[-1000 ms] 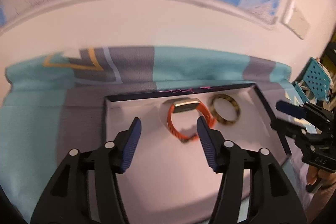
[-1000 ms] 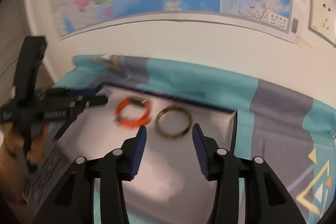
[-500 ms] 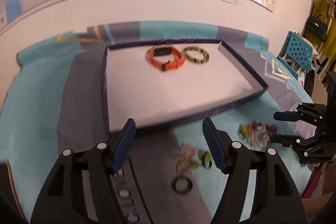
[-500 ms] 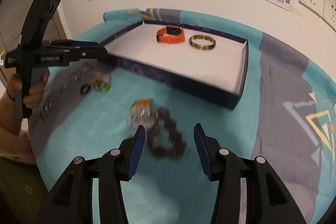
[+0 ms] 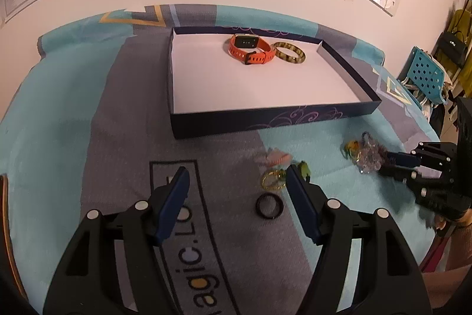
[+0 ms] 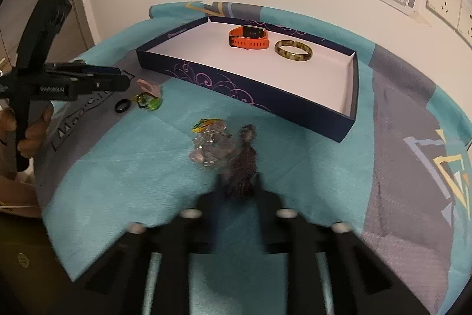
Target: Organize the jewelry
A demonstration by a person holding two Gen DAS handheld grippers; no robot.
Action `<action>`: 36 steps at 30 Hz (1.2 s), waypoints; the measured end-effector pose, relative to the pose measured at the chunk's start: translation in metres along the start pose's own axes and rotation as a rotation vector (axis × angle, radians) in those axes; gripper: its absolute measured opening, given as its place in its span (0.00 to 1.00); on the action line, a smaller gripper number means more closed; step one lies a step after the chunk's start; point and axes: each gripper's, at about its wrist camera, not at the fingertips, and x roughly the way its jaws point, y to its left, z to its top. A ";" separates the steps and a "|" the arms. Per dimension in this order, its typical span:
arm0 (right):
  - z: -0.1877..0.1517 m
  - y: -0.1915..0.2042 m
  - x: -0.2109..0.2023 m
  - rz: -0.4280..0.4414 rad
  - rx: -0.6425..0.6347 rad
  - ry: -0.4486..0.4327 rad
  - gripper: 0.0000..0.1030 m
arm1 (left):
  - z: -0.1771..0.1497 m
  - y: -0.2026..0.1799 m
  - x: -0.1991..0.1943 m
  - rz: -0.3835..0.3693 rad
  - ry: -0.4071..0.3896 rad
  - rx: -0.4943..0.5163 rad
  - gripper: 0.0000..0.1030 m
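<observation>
A dark blue tray [image 5: 265, 120] with a white floor holds an orange watch [image 5: 250, 49] and a mottled bangle [image 5: 289, 52]. My left gripper [image 5: 236, 179] is open above the grey mat, and nothing is between its fingers. A black ring [image 5: 269, 206], a gold ring [image 5: 273, 180], a pink piece [image 5: 275, 160] and a green piece [image 5: 303, 167] lie by its right finger. My right gripper [image 6: 239, 182], blurred, is closing its jaws on a dark bead bracelet [image 6: 243, 158]. A clear bead bracelet [image 6: 209, 146] lies against it, beside a yellow-green piece [image 6: 205, 123].
A teal and grey cloth [image 6: 324, 167] covers the table, with a wall and maps behind it. A blue perforated chair [image 5: 424, 76] stands at the far right. A person's hand [image 6: 32, 135] holds the left gripper [image 6: 118, 81] at the left of the right wrist view.
Both grippers have drawn back from over the tray to the cloth in front of it. The right jaws have closed in on the dark bead bracelet. The left jaws have widened a little.
</observation>
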 end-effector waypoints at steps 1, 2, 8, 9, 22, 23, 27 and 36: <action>0.000 -0.001 0.000 0.000 0.008 0.002 0.11 | 0.000 0.000 0.000 0.001 0.001 0.000 0.65; 0.000 -0.002 -0.001 0.004 0.016 0.002 0.11 | -0.001 0.001 0.000 0.000 0.003 -0.001 0.65; 0.003 -0.023 -0.021 0.023 0.138 -0.072 0.09 | -0.005 -0.002 -0.003 0.004 0.007 0.013 0.65; 0.004 -0.026 -0.024 0.017 0.148 -0.082 0.09 | -0.006 -0.004 -0.004 0.007 0.004 0.028 0.65; -0.006 -0.037 -0.007 -0.044 0.186 -0.020 0.13 | -0.016 -0.017 -0.001 -0.023 0.028 0.097 0.65; -0.007 -0.036 -0.007 -0.045 0.184 -0.018 0.13 | -0.017 -0.017 0.000 -0.022 0.029 0.097 0.65; -0.007 -0.035 -0.007 -0.044 0.181 -0.019 0.13 | -0.015 -0.019 0.002 -0.024 0.032 0.097 0.65; -0.005 -0.035 -0.005 -0.036 0.191 -0.023 0.23 | -0.003 -0.017 0.008 -0.017 0.024 0.093 0.57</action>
